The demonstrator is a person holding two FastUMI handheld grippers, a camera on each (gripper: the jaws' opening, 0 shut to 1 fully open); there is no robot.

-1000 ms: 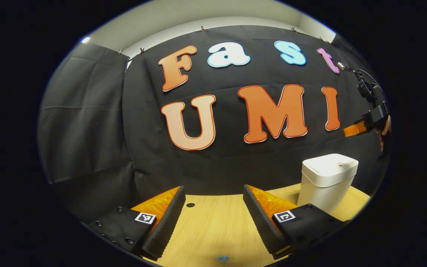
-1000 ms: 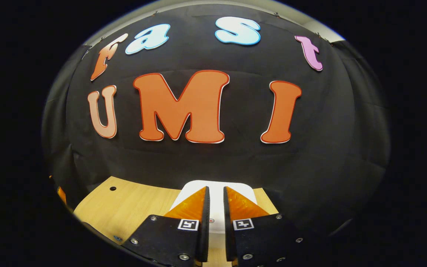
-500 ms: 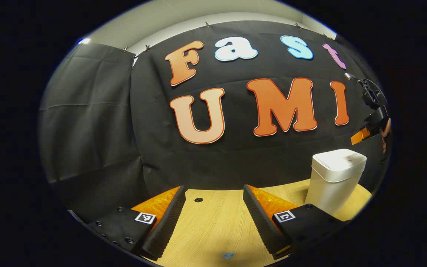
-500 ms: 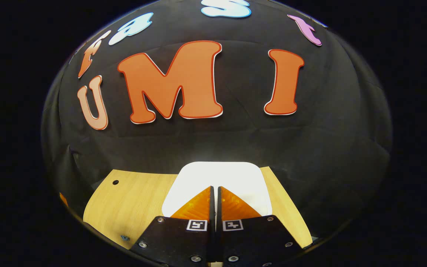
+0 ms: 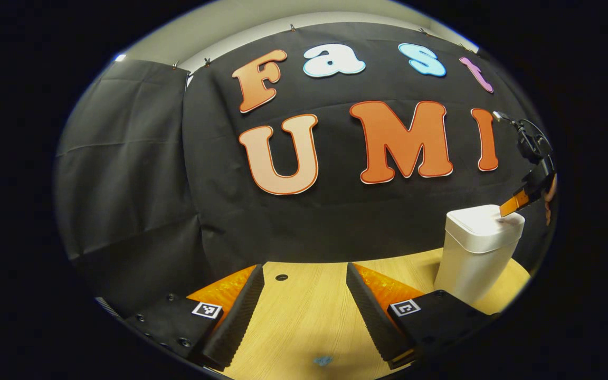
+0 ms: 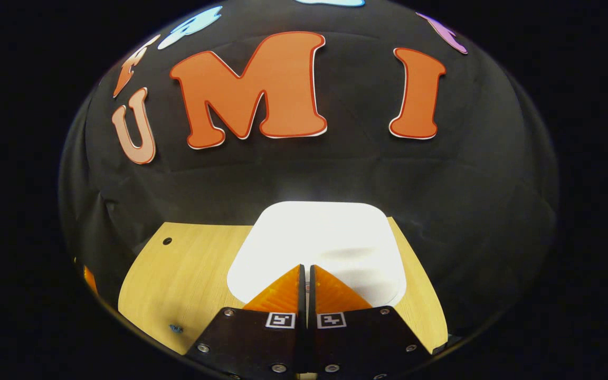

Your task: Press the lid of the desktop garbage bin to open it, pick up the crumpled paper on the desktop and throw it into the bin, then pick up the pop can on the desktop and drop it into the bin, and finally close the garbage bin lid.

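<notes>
The white garbage bin (image 5: pixel 473 264) stands on the wooden table at the right of the left gripper view, lid down. Its flat white lid (image 6: pixel 320 243) lies just beyond my right gripper (image 6: pixel 306 268), whose fingers are shut together with nothing between them and whose tips rest at the lid's near edge. From the left gripper view, the right gripper (image 5: pixel 510 207) comes in from the far right with its tips touching the lid top, a hand behind it. My left gripper (image 5: pixel 304 272) hovers open over bare table, left of the bin.
The wooden table (image 5: pixel 304 316) has a small round hole (image 5: pixel 281 277) near the back and a small blue speck (image 5: pixel 323 361) near the front. The same table (image 6: pixel 177 274) runs left of the bin. Black cloth walls close in behind.
My right gripper shut its fingers and came down and forward onto the bin lid. The left gripper shifted only slightly and stayed open.
</notes>
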